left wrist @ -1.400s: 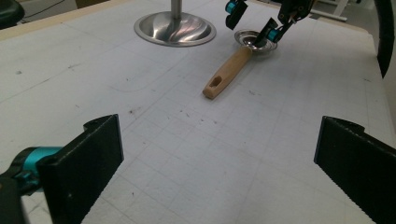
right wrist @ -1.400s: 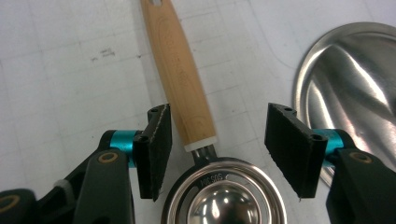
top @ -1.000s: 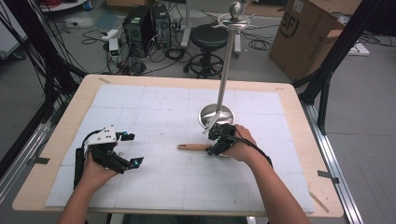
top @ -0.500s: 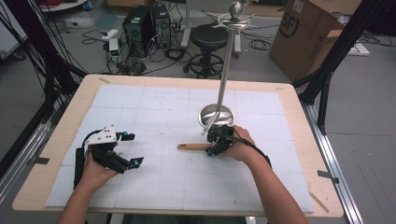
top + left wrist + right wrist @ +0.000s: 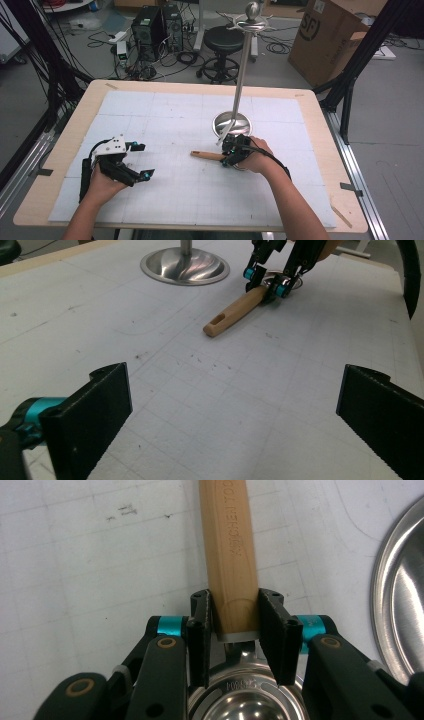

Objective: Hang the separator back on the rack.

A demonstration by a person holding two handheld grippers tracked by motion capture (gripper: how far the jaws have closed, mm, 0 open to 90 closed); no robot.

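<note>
Table (image 5: 320,200): a pale wooden top covered by a white gridded mat (image 5: 165,120), with a person's two forearms coming in from the near edge.
Stand (image 5: 233,122): a round shiny metal base sits on the mat right of centre, and a thin metal pole rises from it to a knob at the top.
Wooden-handled tool (image 5: 207,155): it lies flat on the mat just in front of the stand's base, with the handle pointing toward the left side. In the right gripper view the handle (image 5: 229,555) carries stamped lettering, and it joins a small round metal cup (image 5: 240,700) at the near end.
Right gripper (image 5: 234,150): it is closed on the handle where the wood meets the metal, one jaw pressed against each side, low against the mat.
Left gripper (image 5: 135,160): it rests on the mat at the left, well apart from the tool, its jaws spread wide with nothing between them.
Floor behind: a black stool (image 5: 222,40), computer towers (image 5: 157,25), loose cables and a cardboard box (image 5: 327,35).
</note>
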